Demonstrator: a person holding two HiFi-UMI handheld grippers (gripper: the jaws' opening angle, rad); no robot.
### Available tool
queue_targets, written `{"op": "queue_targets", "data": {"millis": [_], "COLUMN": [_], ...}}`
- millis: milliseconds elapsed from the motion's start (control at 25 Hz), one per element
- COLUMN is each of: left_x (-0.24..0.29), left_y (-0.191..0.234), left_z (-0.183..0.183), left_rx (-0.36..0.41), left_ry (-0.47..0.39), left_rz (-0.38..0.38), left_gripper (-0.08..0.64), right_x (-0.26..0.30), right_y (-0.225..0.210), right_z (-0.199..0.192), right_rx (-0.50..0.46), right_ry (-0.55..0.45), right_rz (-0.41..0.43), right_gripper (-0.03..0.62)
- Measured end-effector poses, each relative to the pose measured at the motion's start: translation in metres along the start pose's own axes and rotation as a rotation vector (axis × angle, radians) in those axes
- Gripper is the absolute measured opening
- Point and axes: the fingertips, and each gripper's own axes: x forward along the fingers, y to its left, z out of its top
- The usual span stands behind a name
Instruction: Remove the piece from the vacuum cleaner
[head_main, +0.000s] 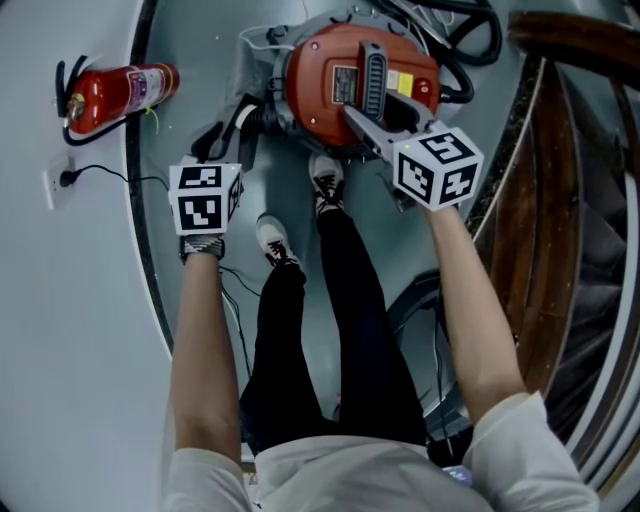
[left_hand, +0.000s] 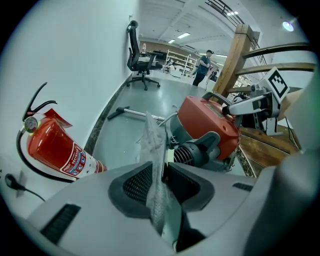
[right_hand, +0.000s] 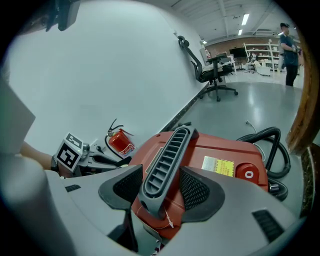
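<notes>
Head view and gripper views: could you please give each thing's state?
Red vacuum cleaner: upright.
Its black ribbed handle: clamped by right hand-held gripper.
Clear plastic film: upright between jaws of open left hand-held gripper.
Red fire extinguisher: leaning against wall.

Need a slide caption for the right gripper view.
Right tongs clamped on the grey handle of the red vacuum cleaner, fire extinguisher against the wall behind.

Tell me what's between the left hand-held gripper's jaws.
A crumpled clear plastic piece stands upright between the jaws of the left hand-held gripper, with the red vacuum cleaner beyond it. The left gripper view shows this.
</notes>
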Motion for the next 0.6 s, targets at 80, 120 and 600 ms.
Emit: {"op": "queue_targets", "data": {"millis": [80,120,600], "left_x": [-0.002,-0.002,0.022], "left_y": [-0.002,-0.003,-0.005], "left_z": [0.006,0.010,0.039], "left_rx": [-0.002,0.003,0.005], "left_ry": [-0.024,-0.034,-0.026], "left_rz": [-0.002,-0.005,-0.024], "left_gripper": [0.111,0.118,0.134], "right_x": [0.000,0.000,0.000], "right_y": [0.000,-0.001,0.001], "right_z": [0.000,0.001,0.001], "right_rx": [-0.002,-0.002,-0.002], "right_ry": [-0.004,-0.005,-0.010], "right_rz": [-0.002,-0.003,0.001], "right_gripper": [0.239,0.239,0.239]}}
